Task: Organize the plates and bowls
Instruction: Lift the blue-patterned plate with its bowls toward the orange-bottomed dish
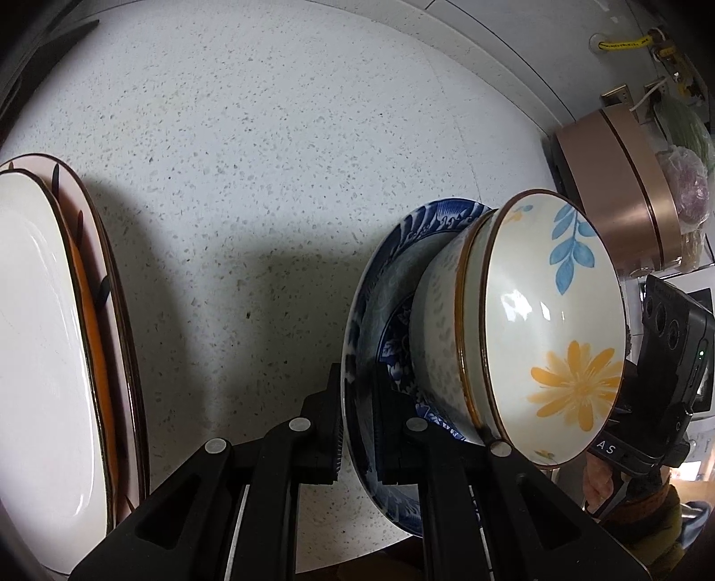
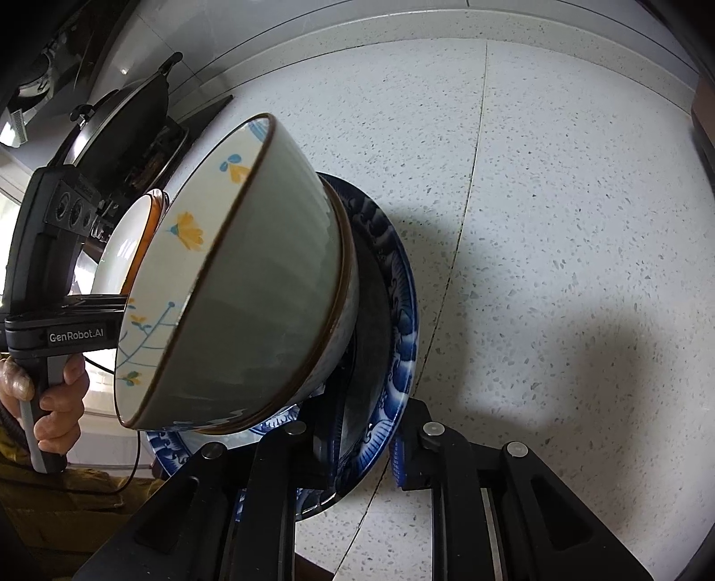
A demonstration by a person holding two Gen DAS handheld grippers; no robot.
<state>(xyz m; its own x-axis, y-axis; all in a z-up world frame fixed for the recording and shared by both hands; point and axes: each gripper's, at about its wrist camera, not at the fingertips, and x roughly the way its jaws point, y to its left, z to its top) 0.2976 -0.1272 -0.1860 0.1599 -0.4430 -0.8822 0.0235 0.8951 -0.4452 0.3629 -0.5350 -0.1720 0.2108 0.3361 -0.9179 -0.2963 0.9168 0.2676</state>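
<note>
Stacked at far left of the left wrist view are 2 plates (image 1: 49, 339). At centre, the blue plate (image 1: 384, 277), bearing 2 nested bowls (image 1: 549, 322), is clamped by the left gripper (image 1: 357, 429) and, opposite, the right gripper (image 2: 362, 442).

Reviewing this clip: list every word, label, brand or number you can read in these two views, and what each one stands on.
"GenRobot.AI": white print on the left gripper's body, seen from the right wrist view.
"A S": white letters on the right gripper's body, seen from the left wrist view; the rest is hidden.
Print on the yellow strap: too small to read.
</note>
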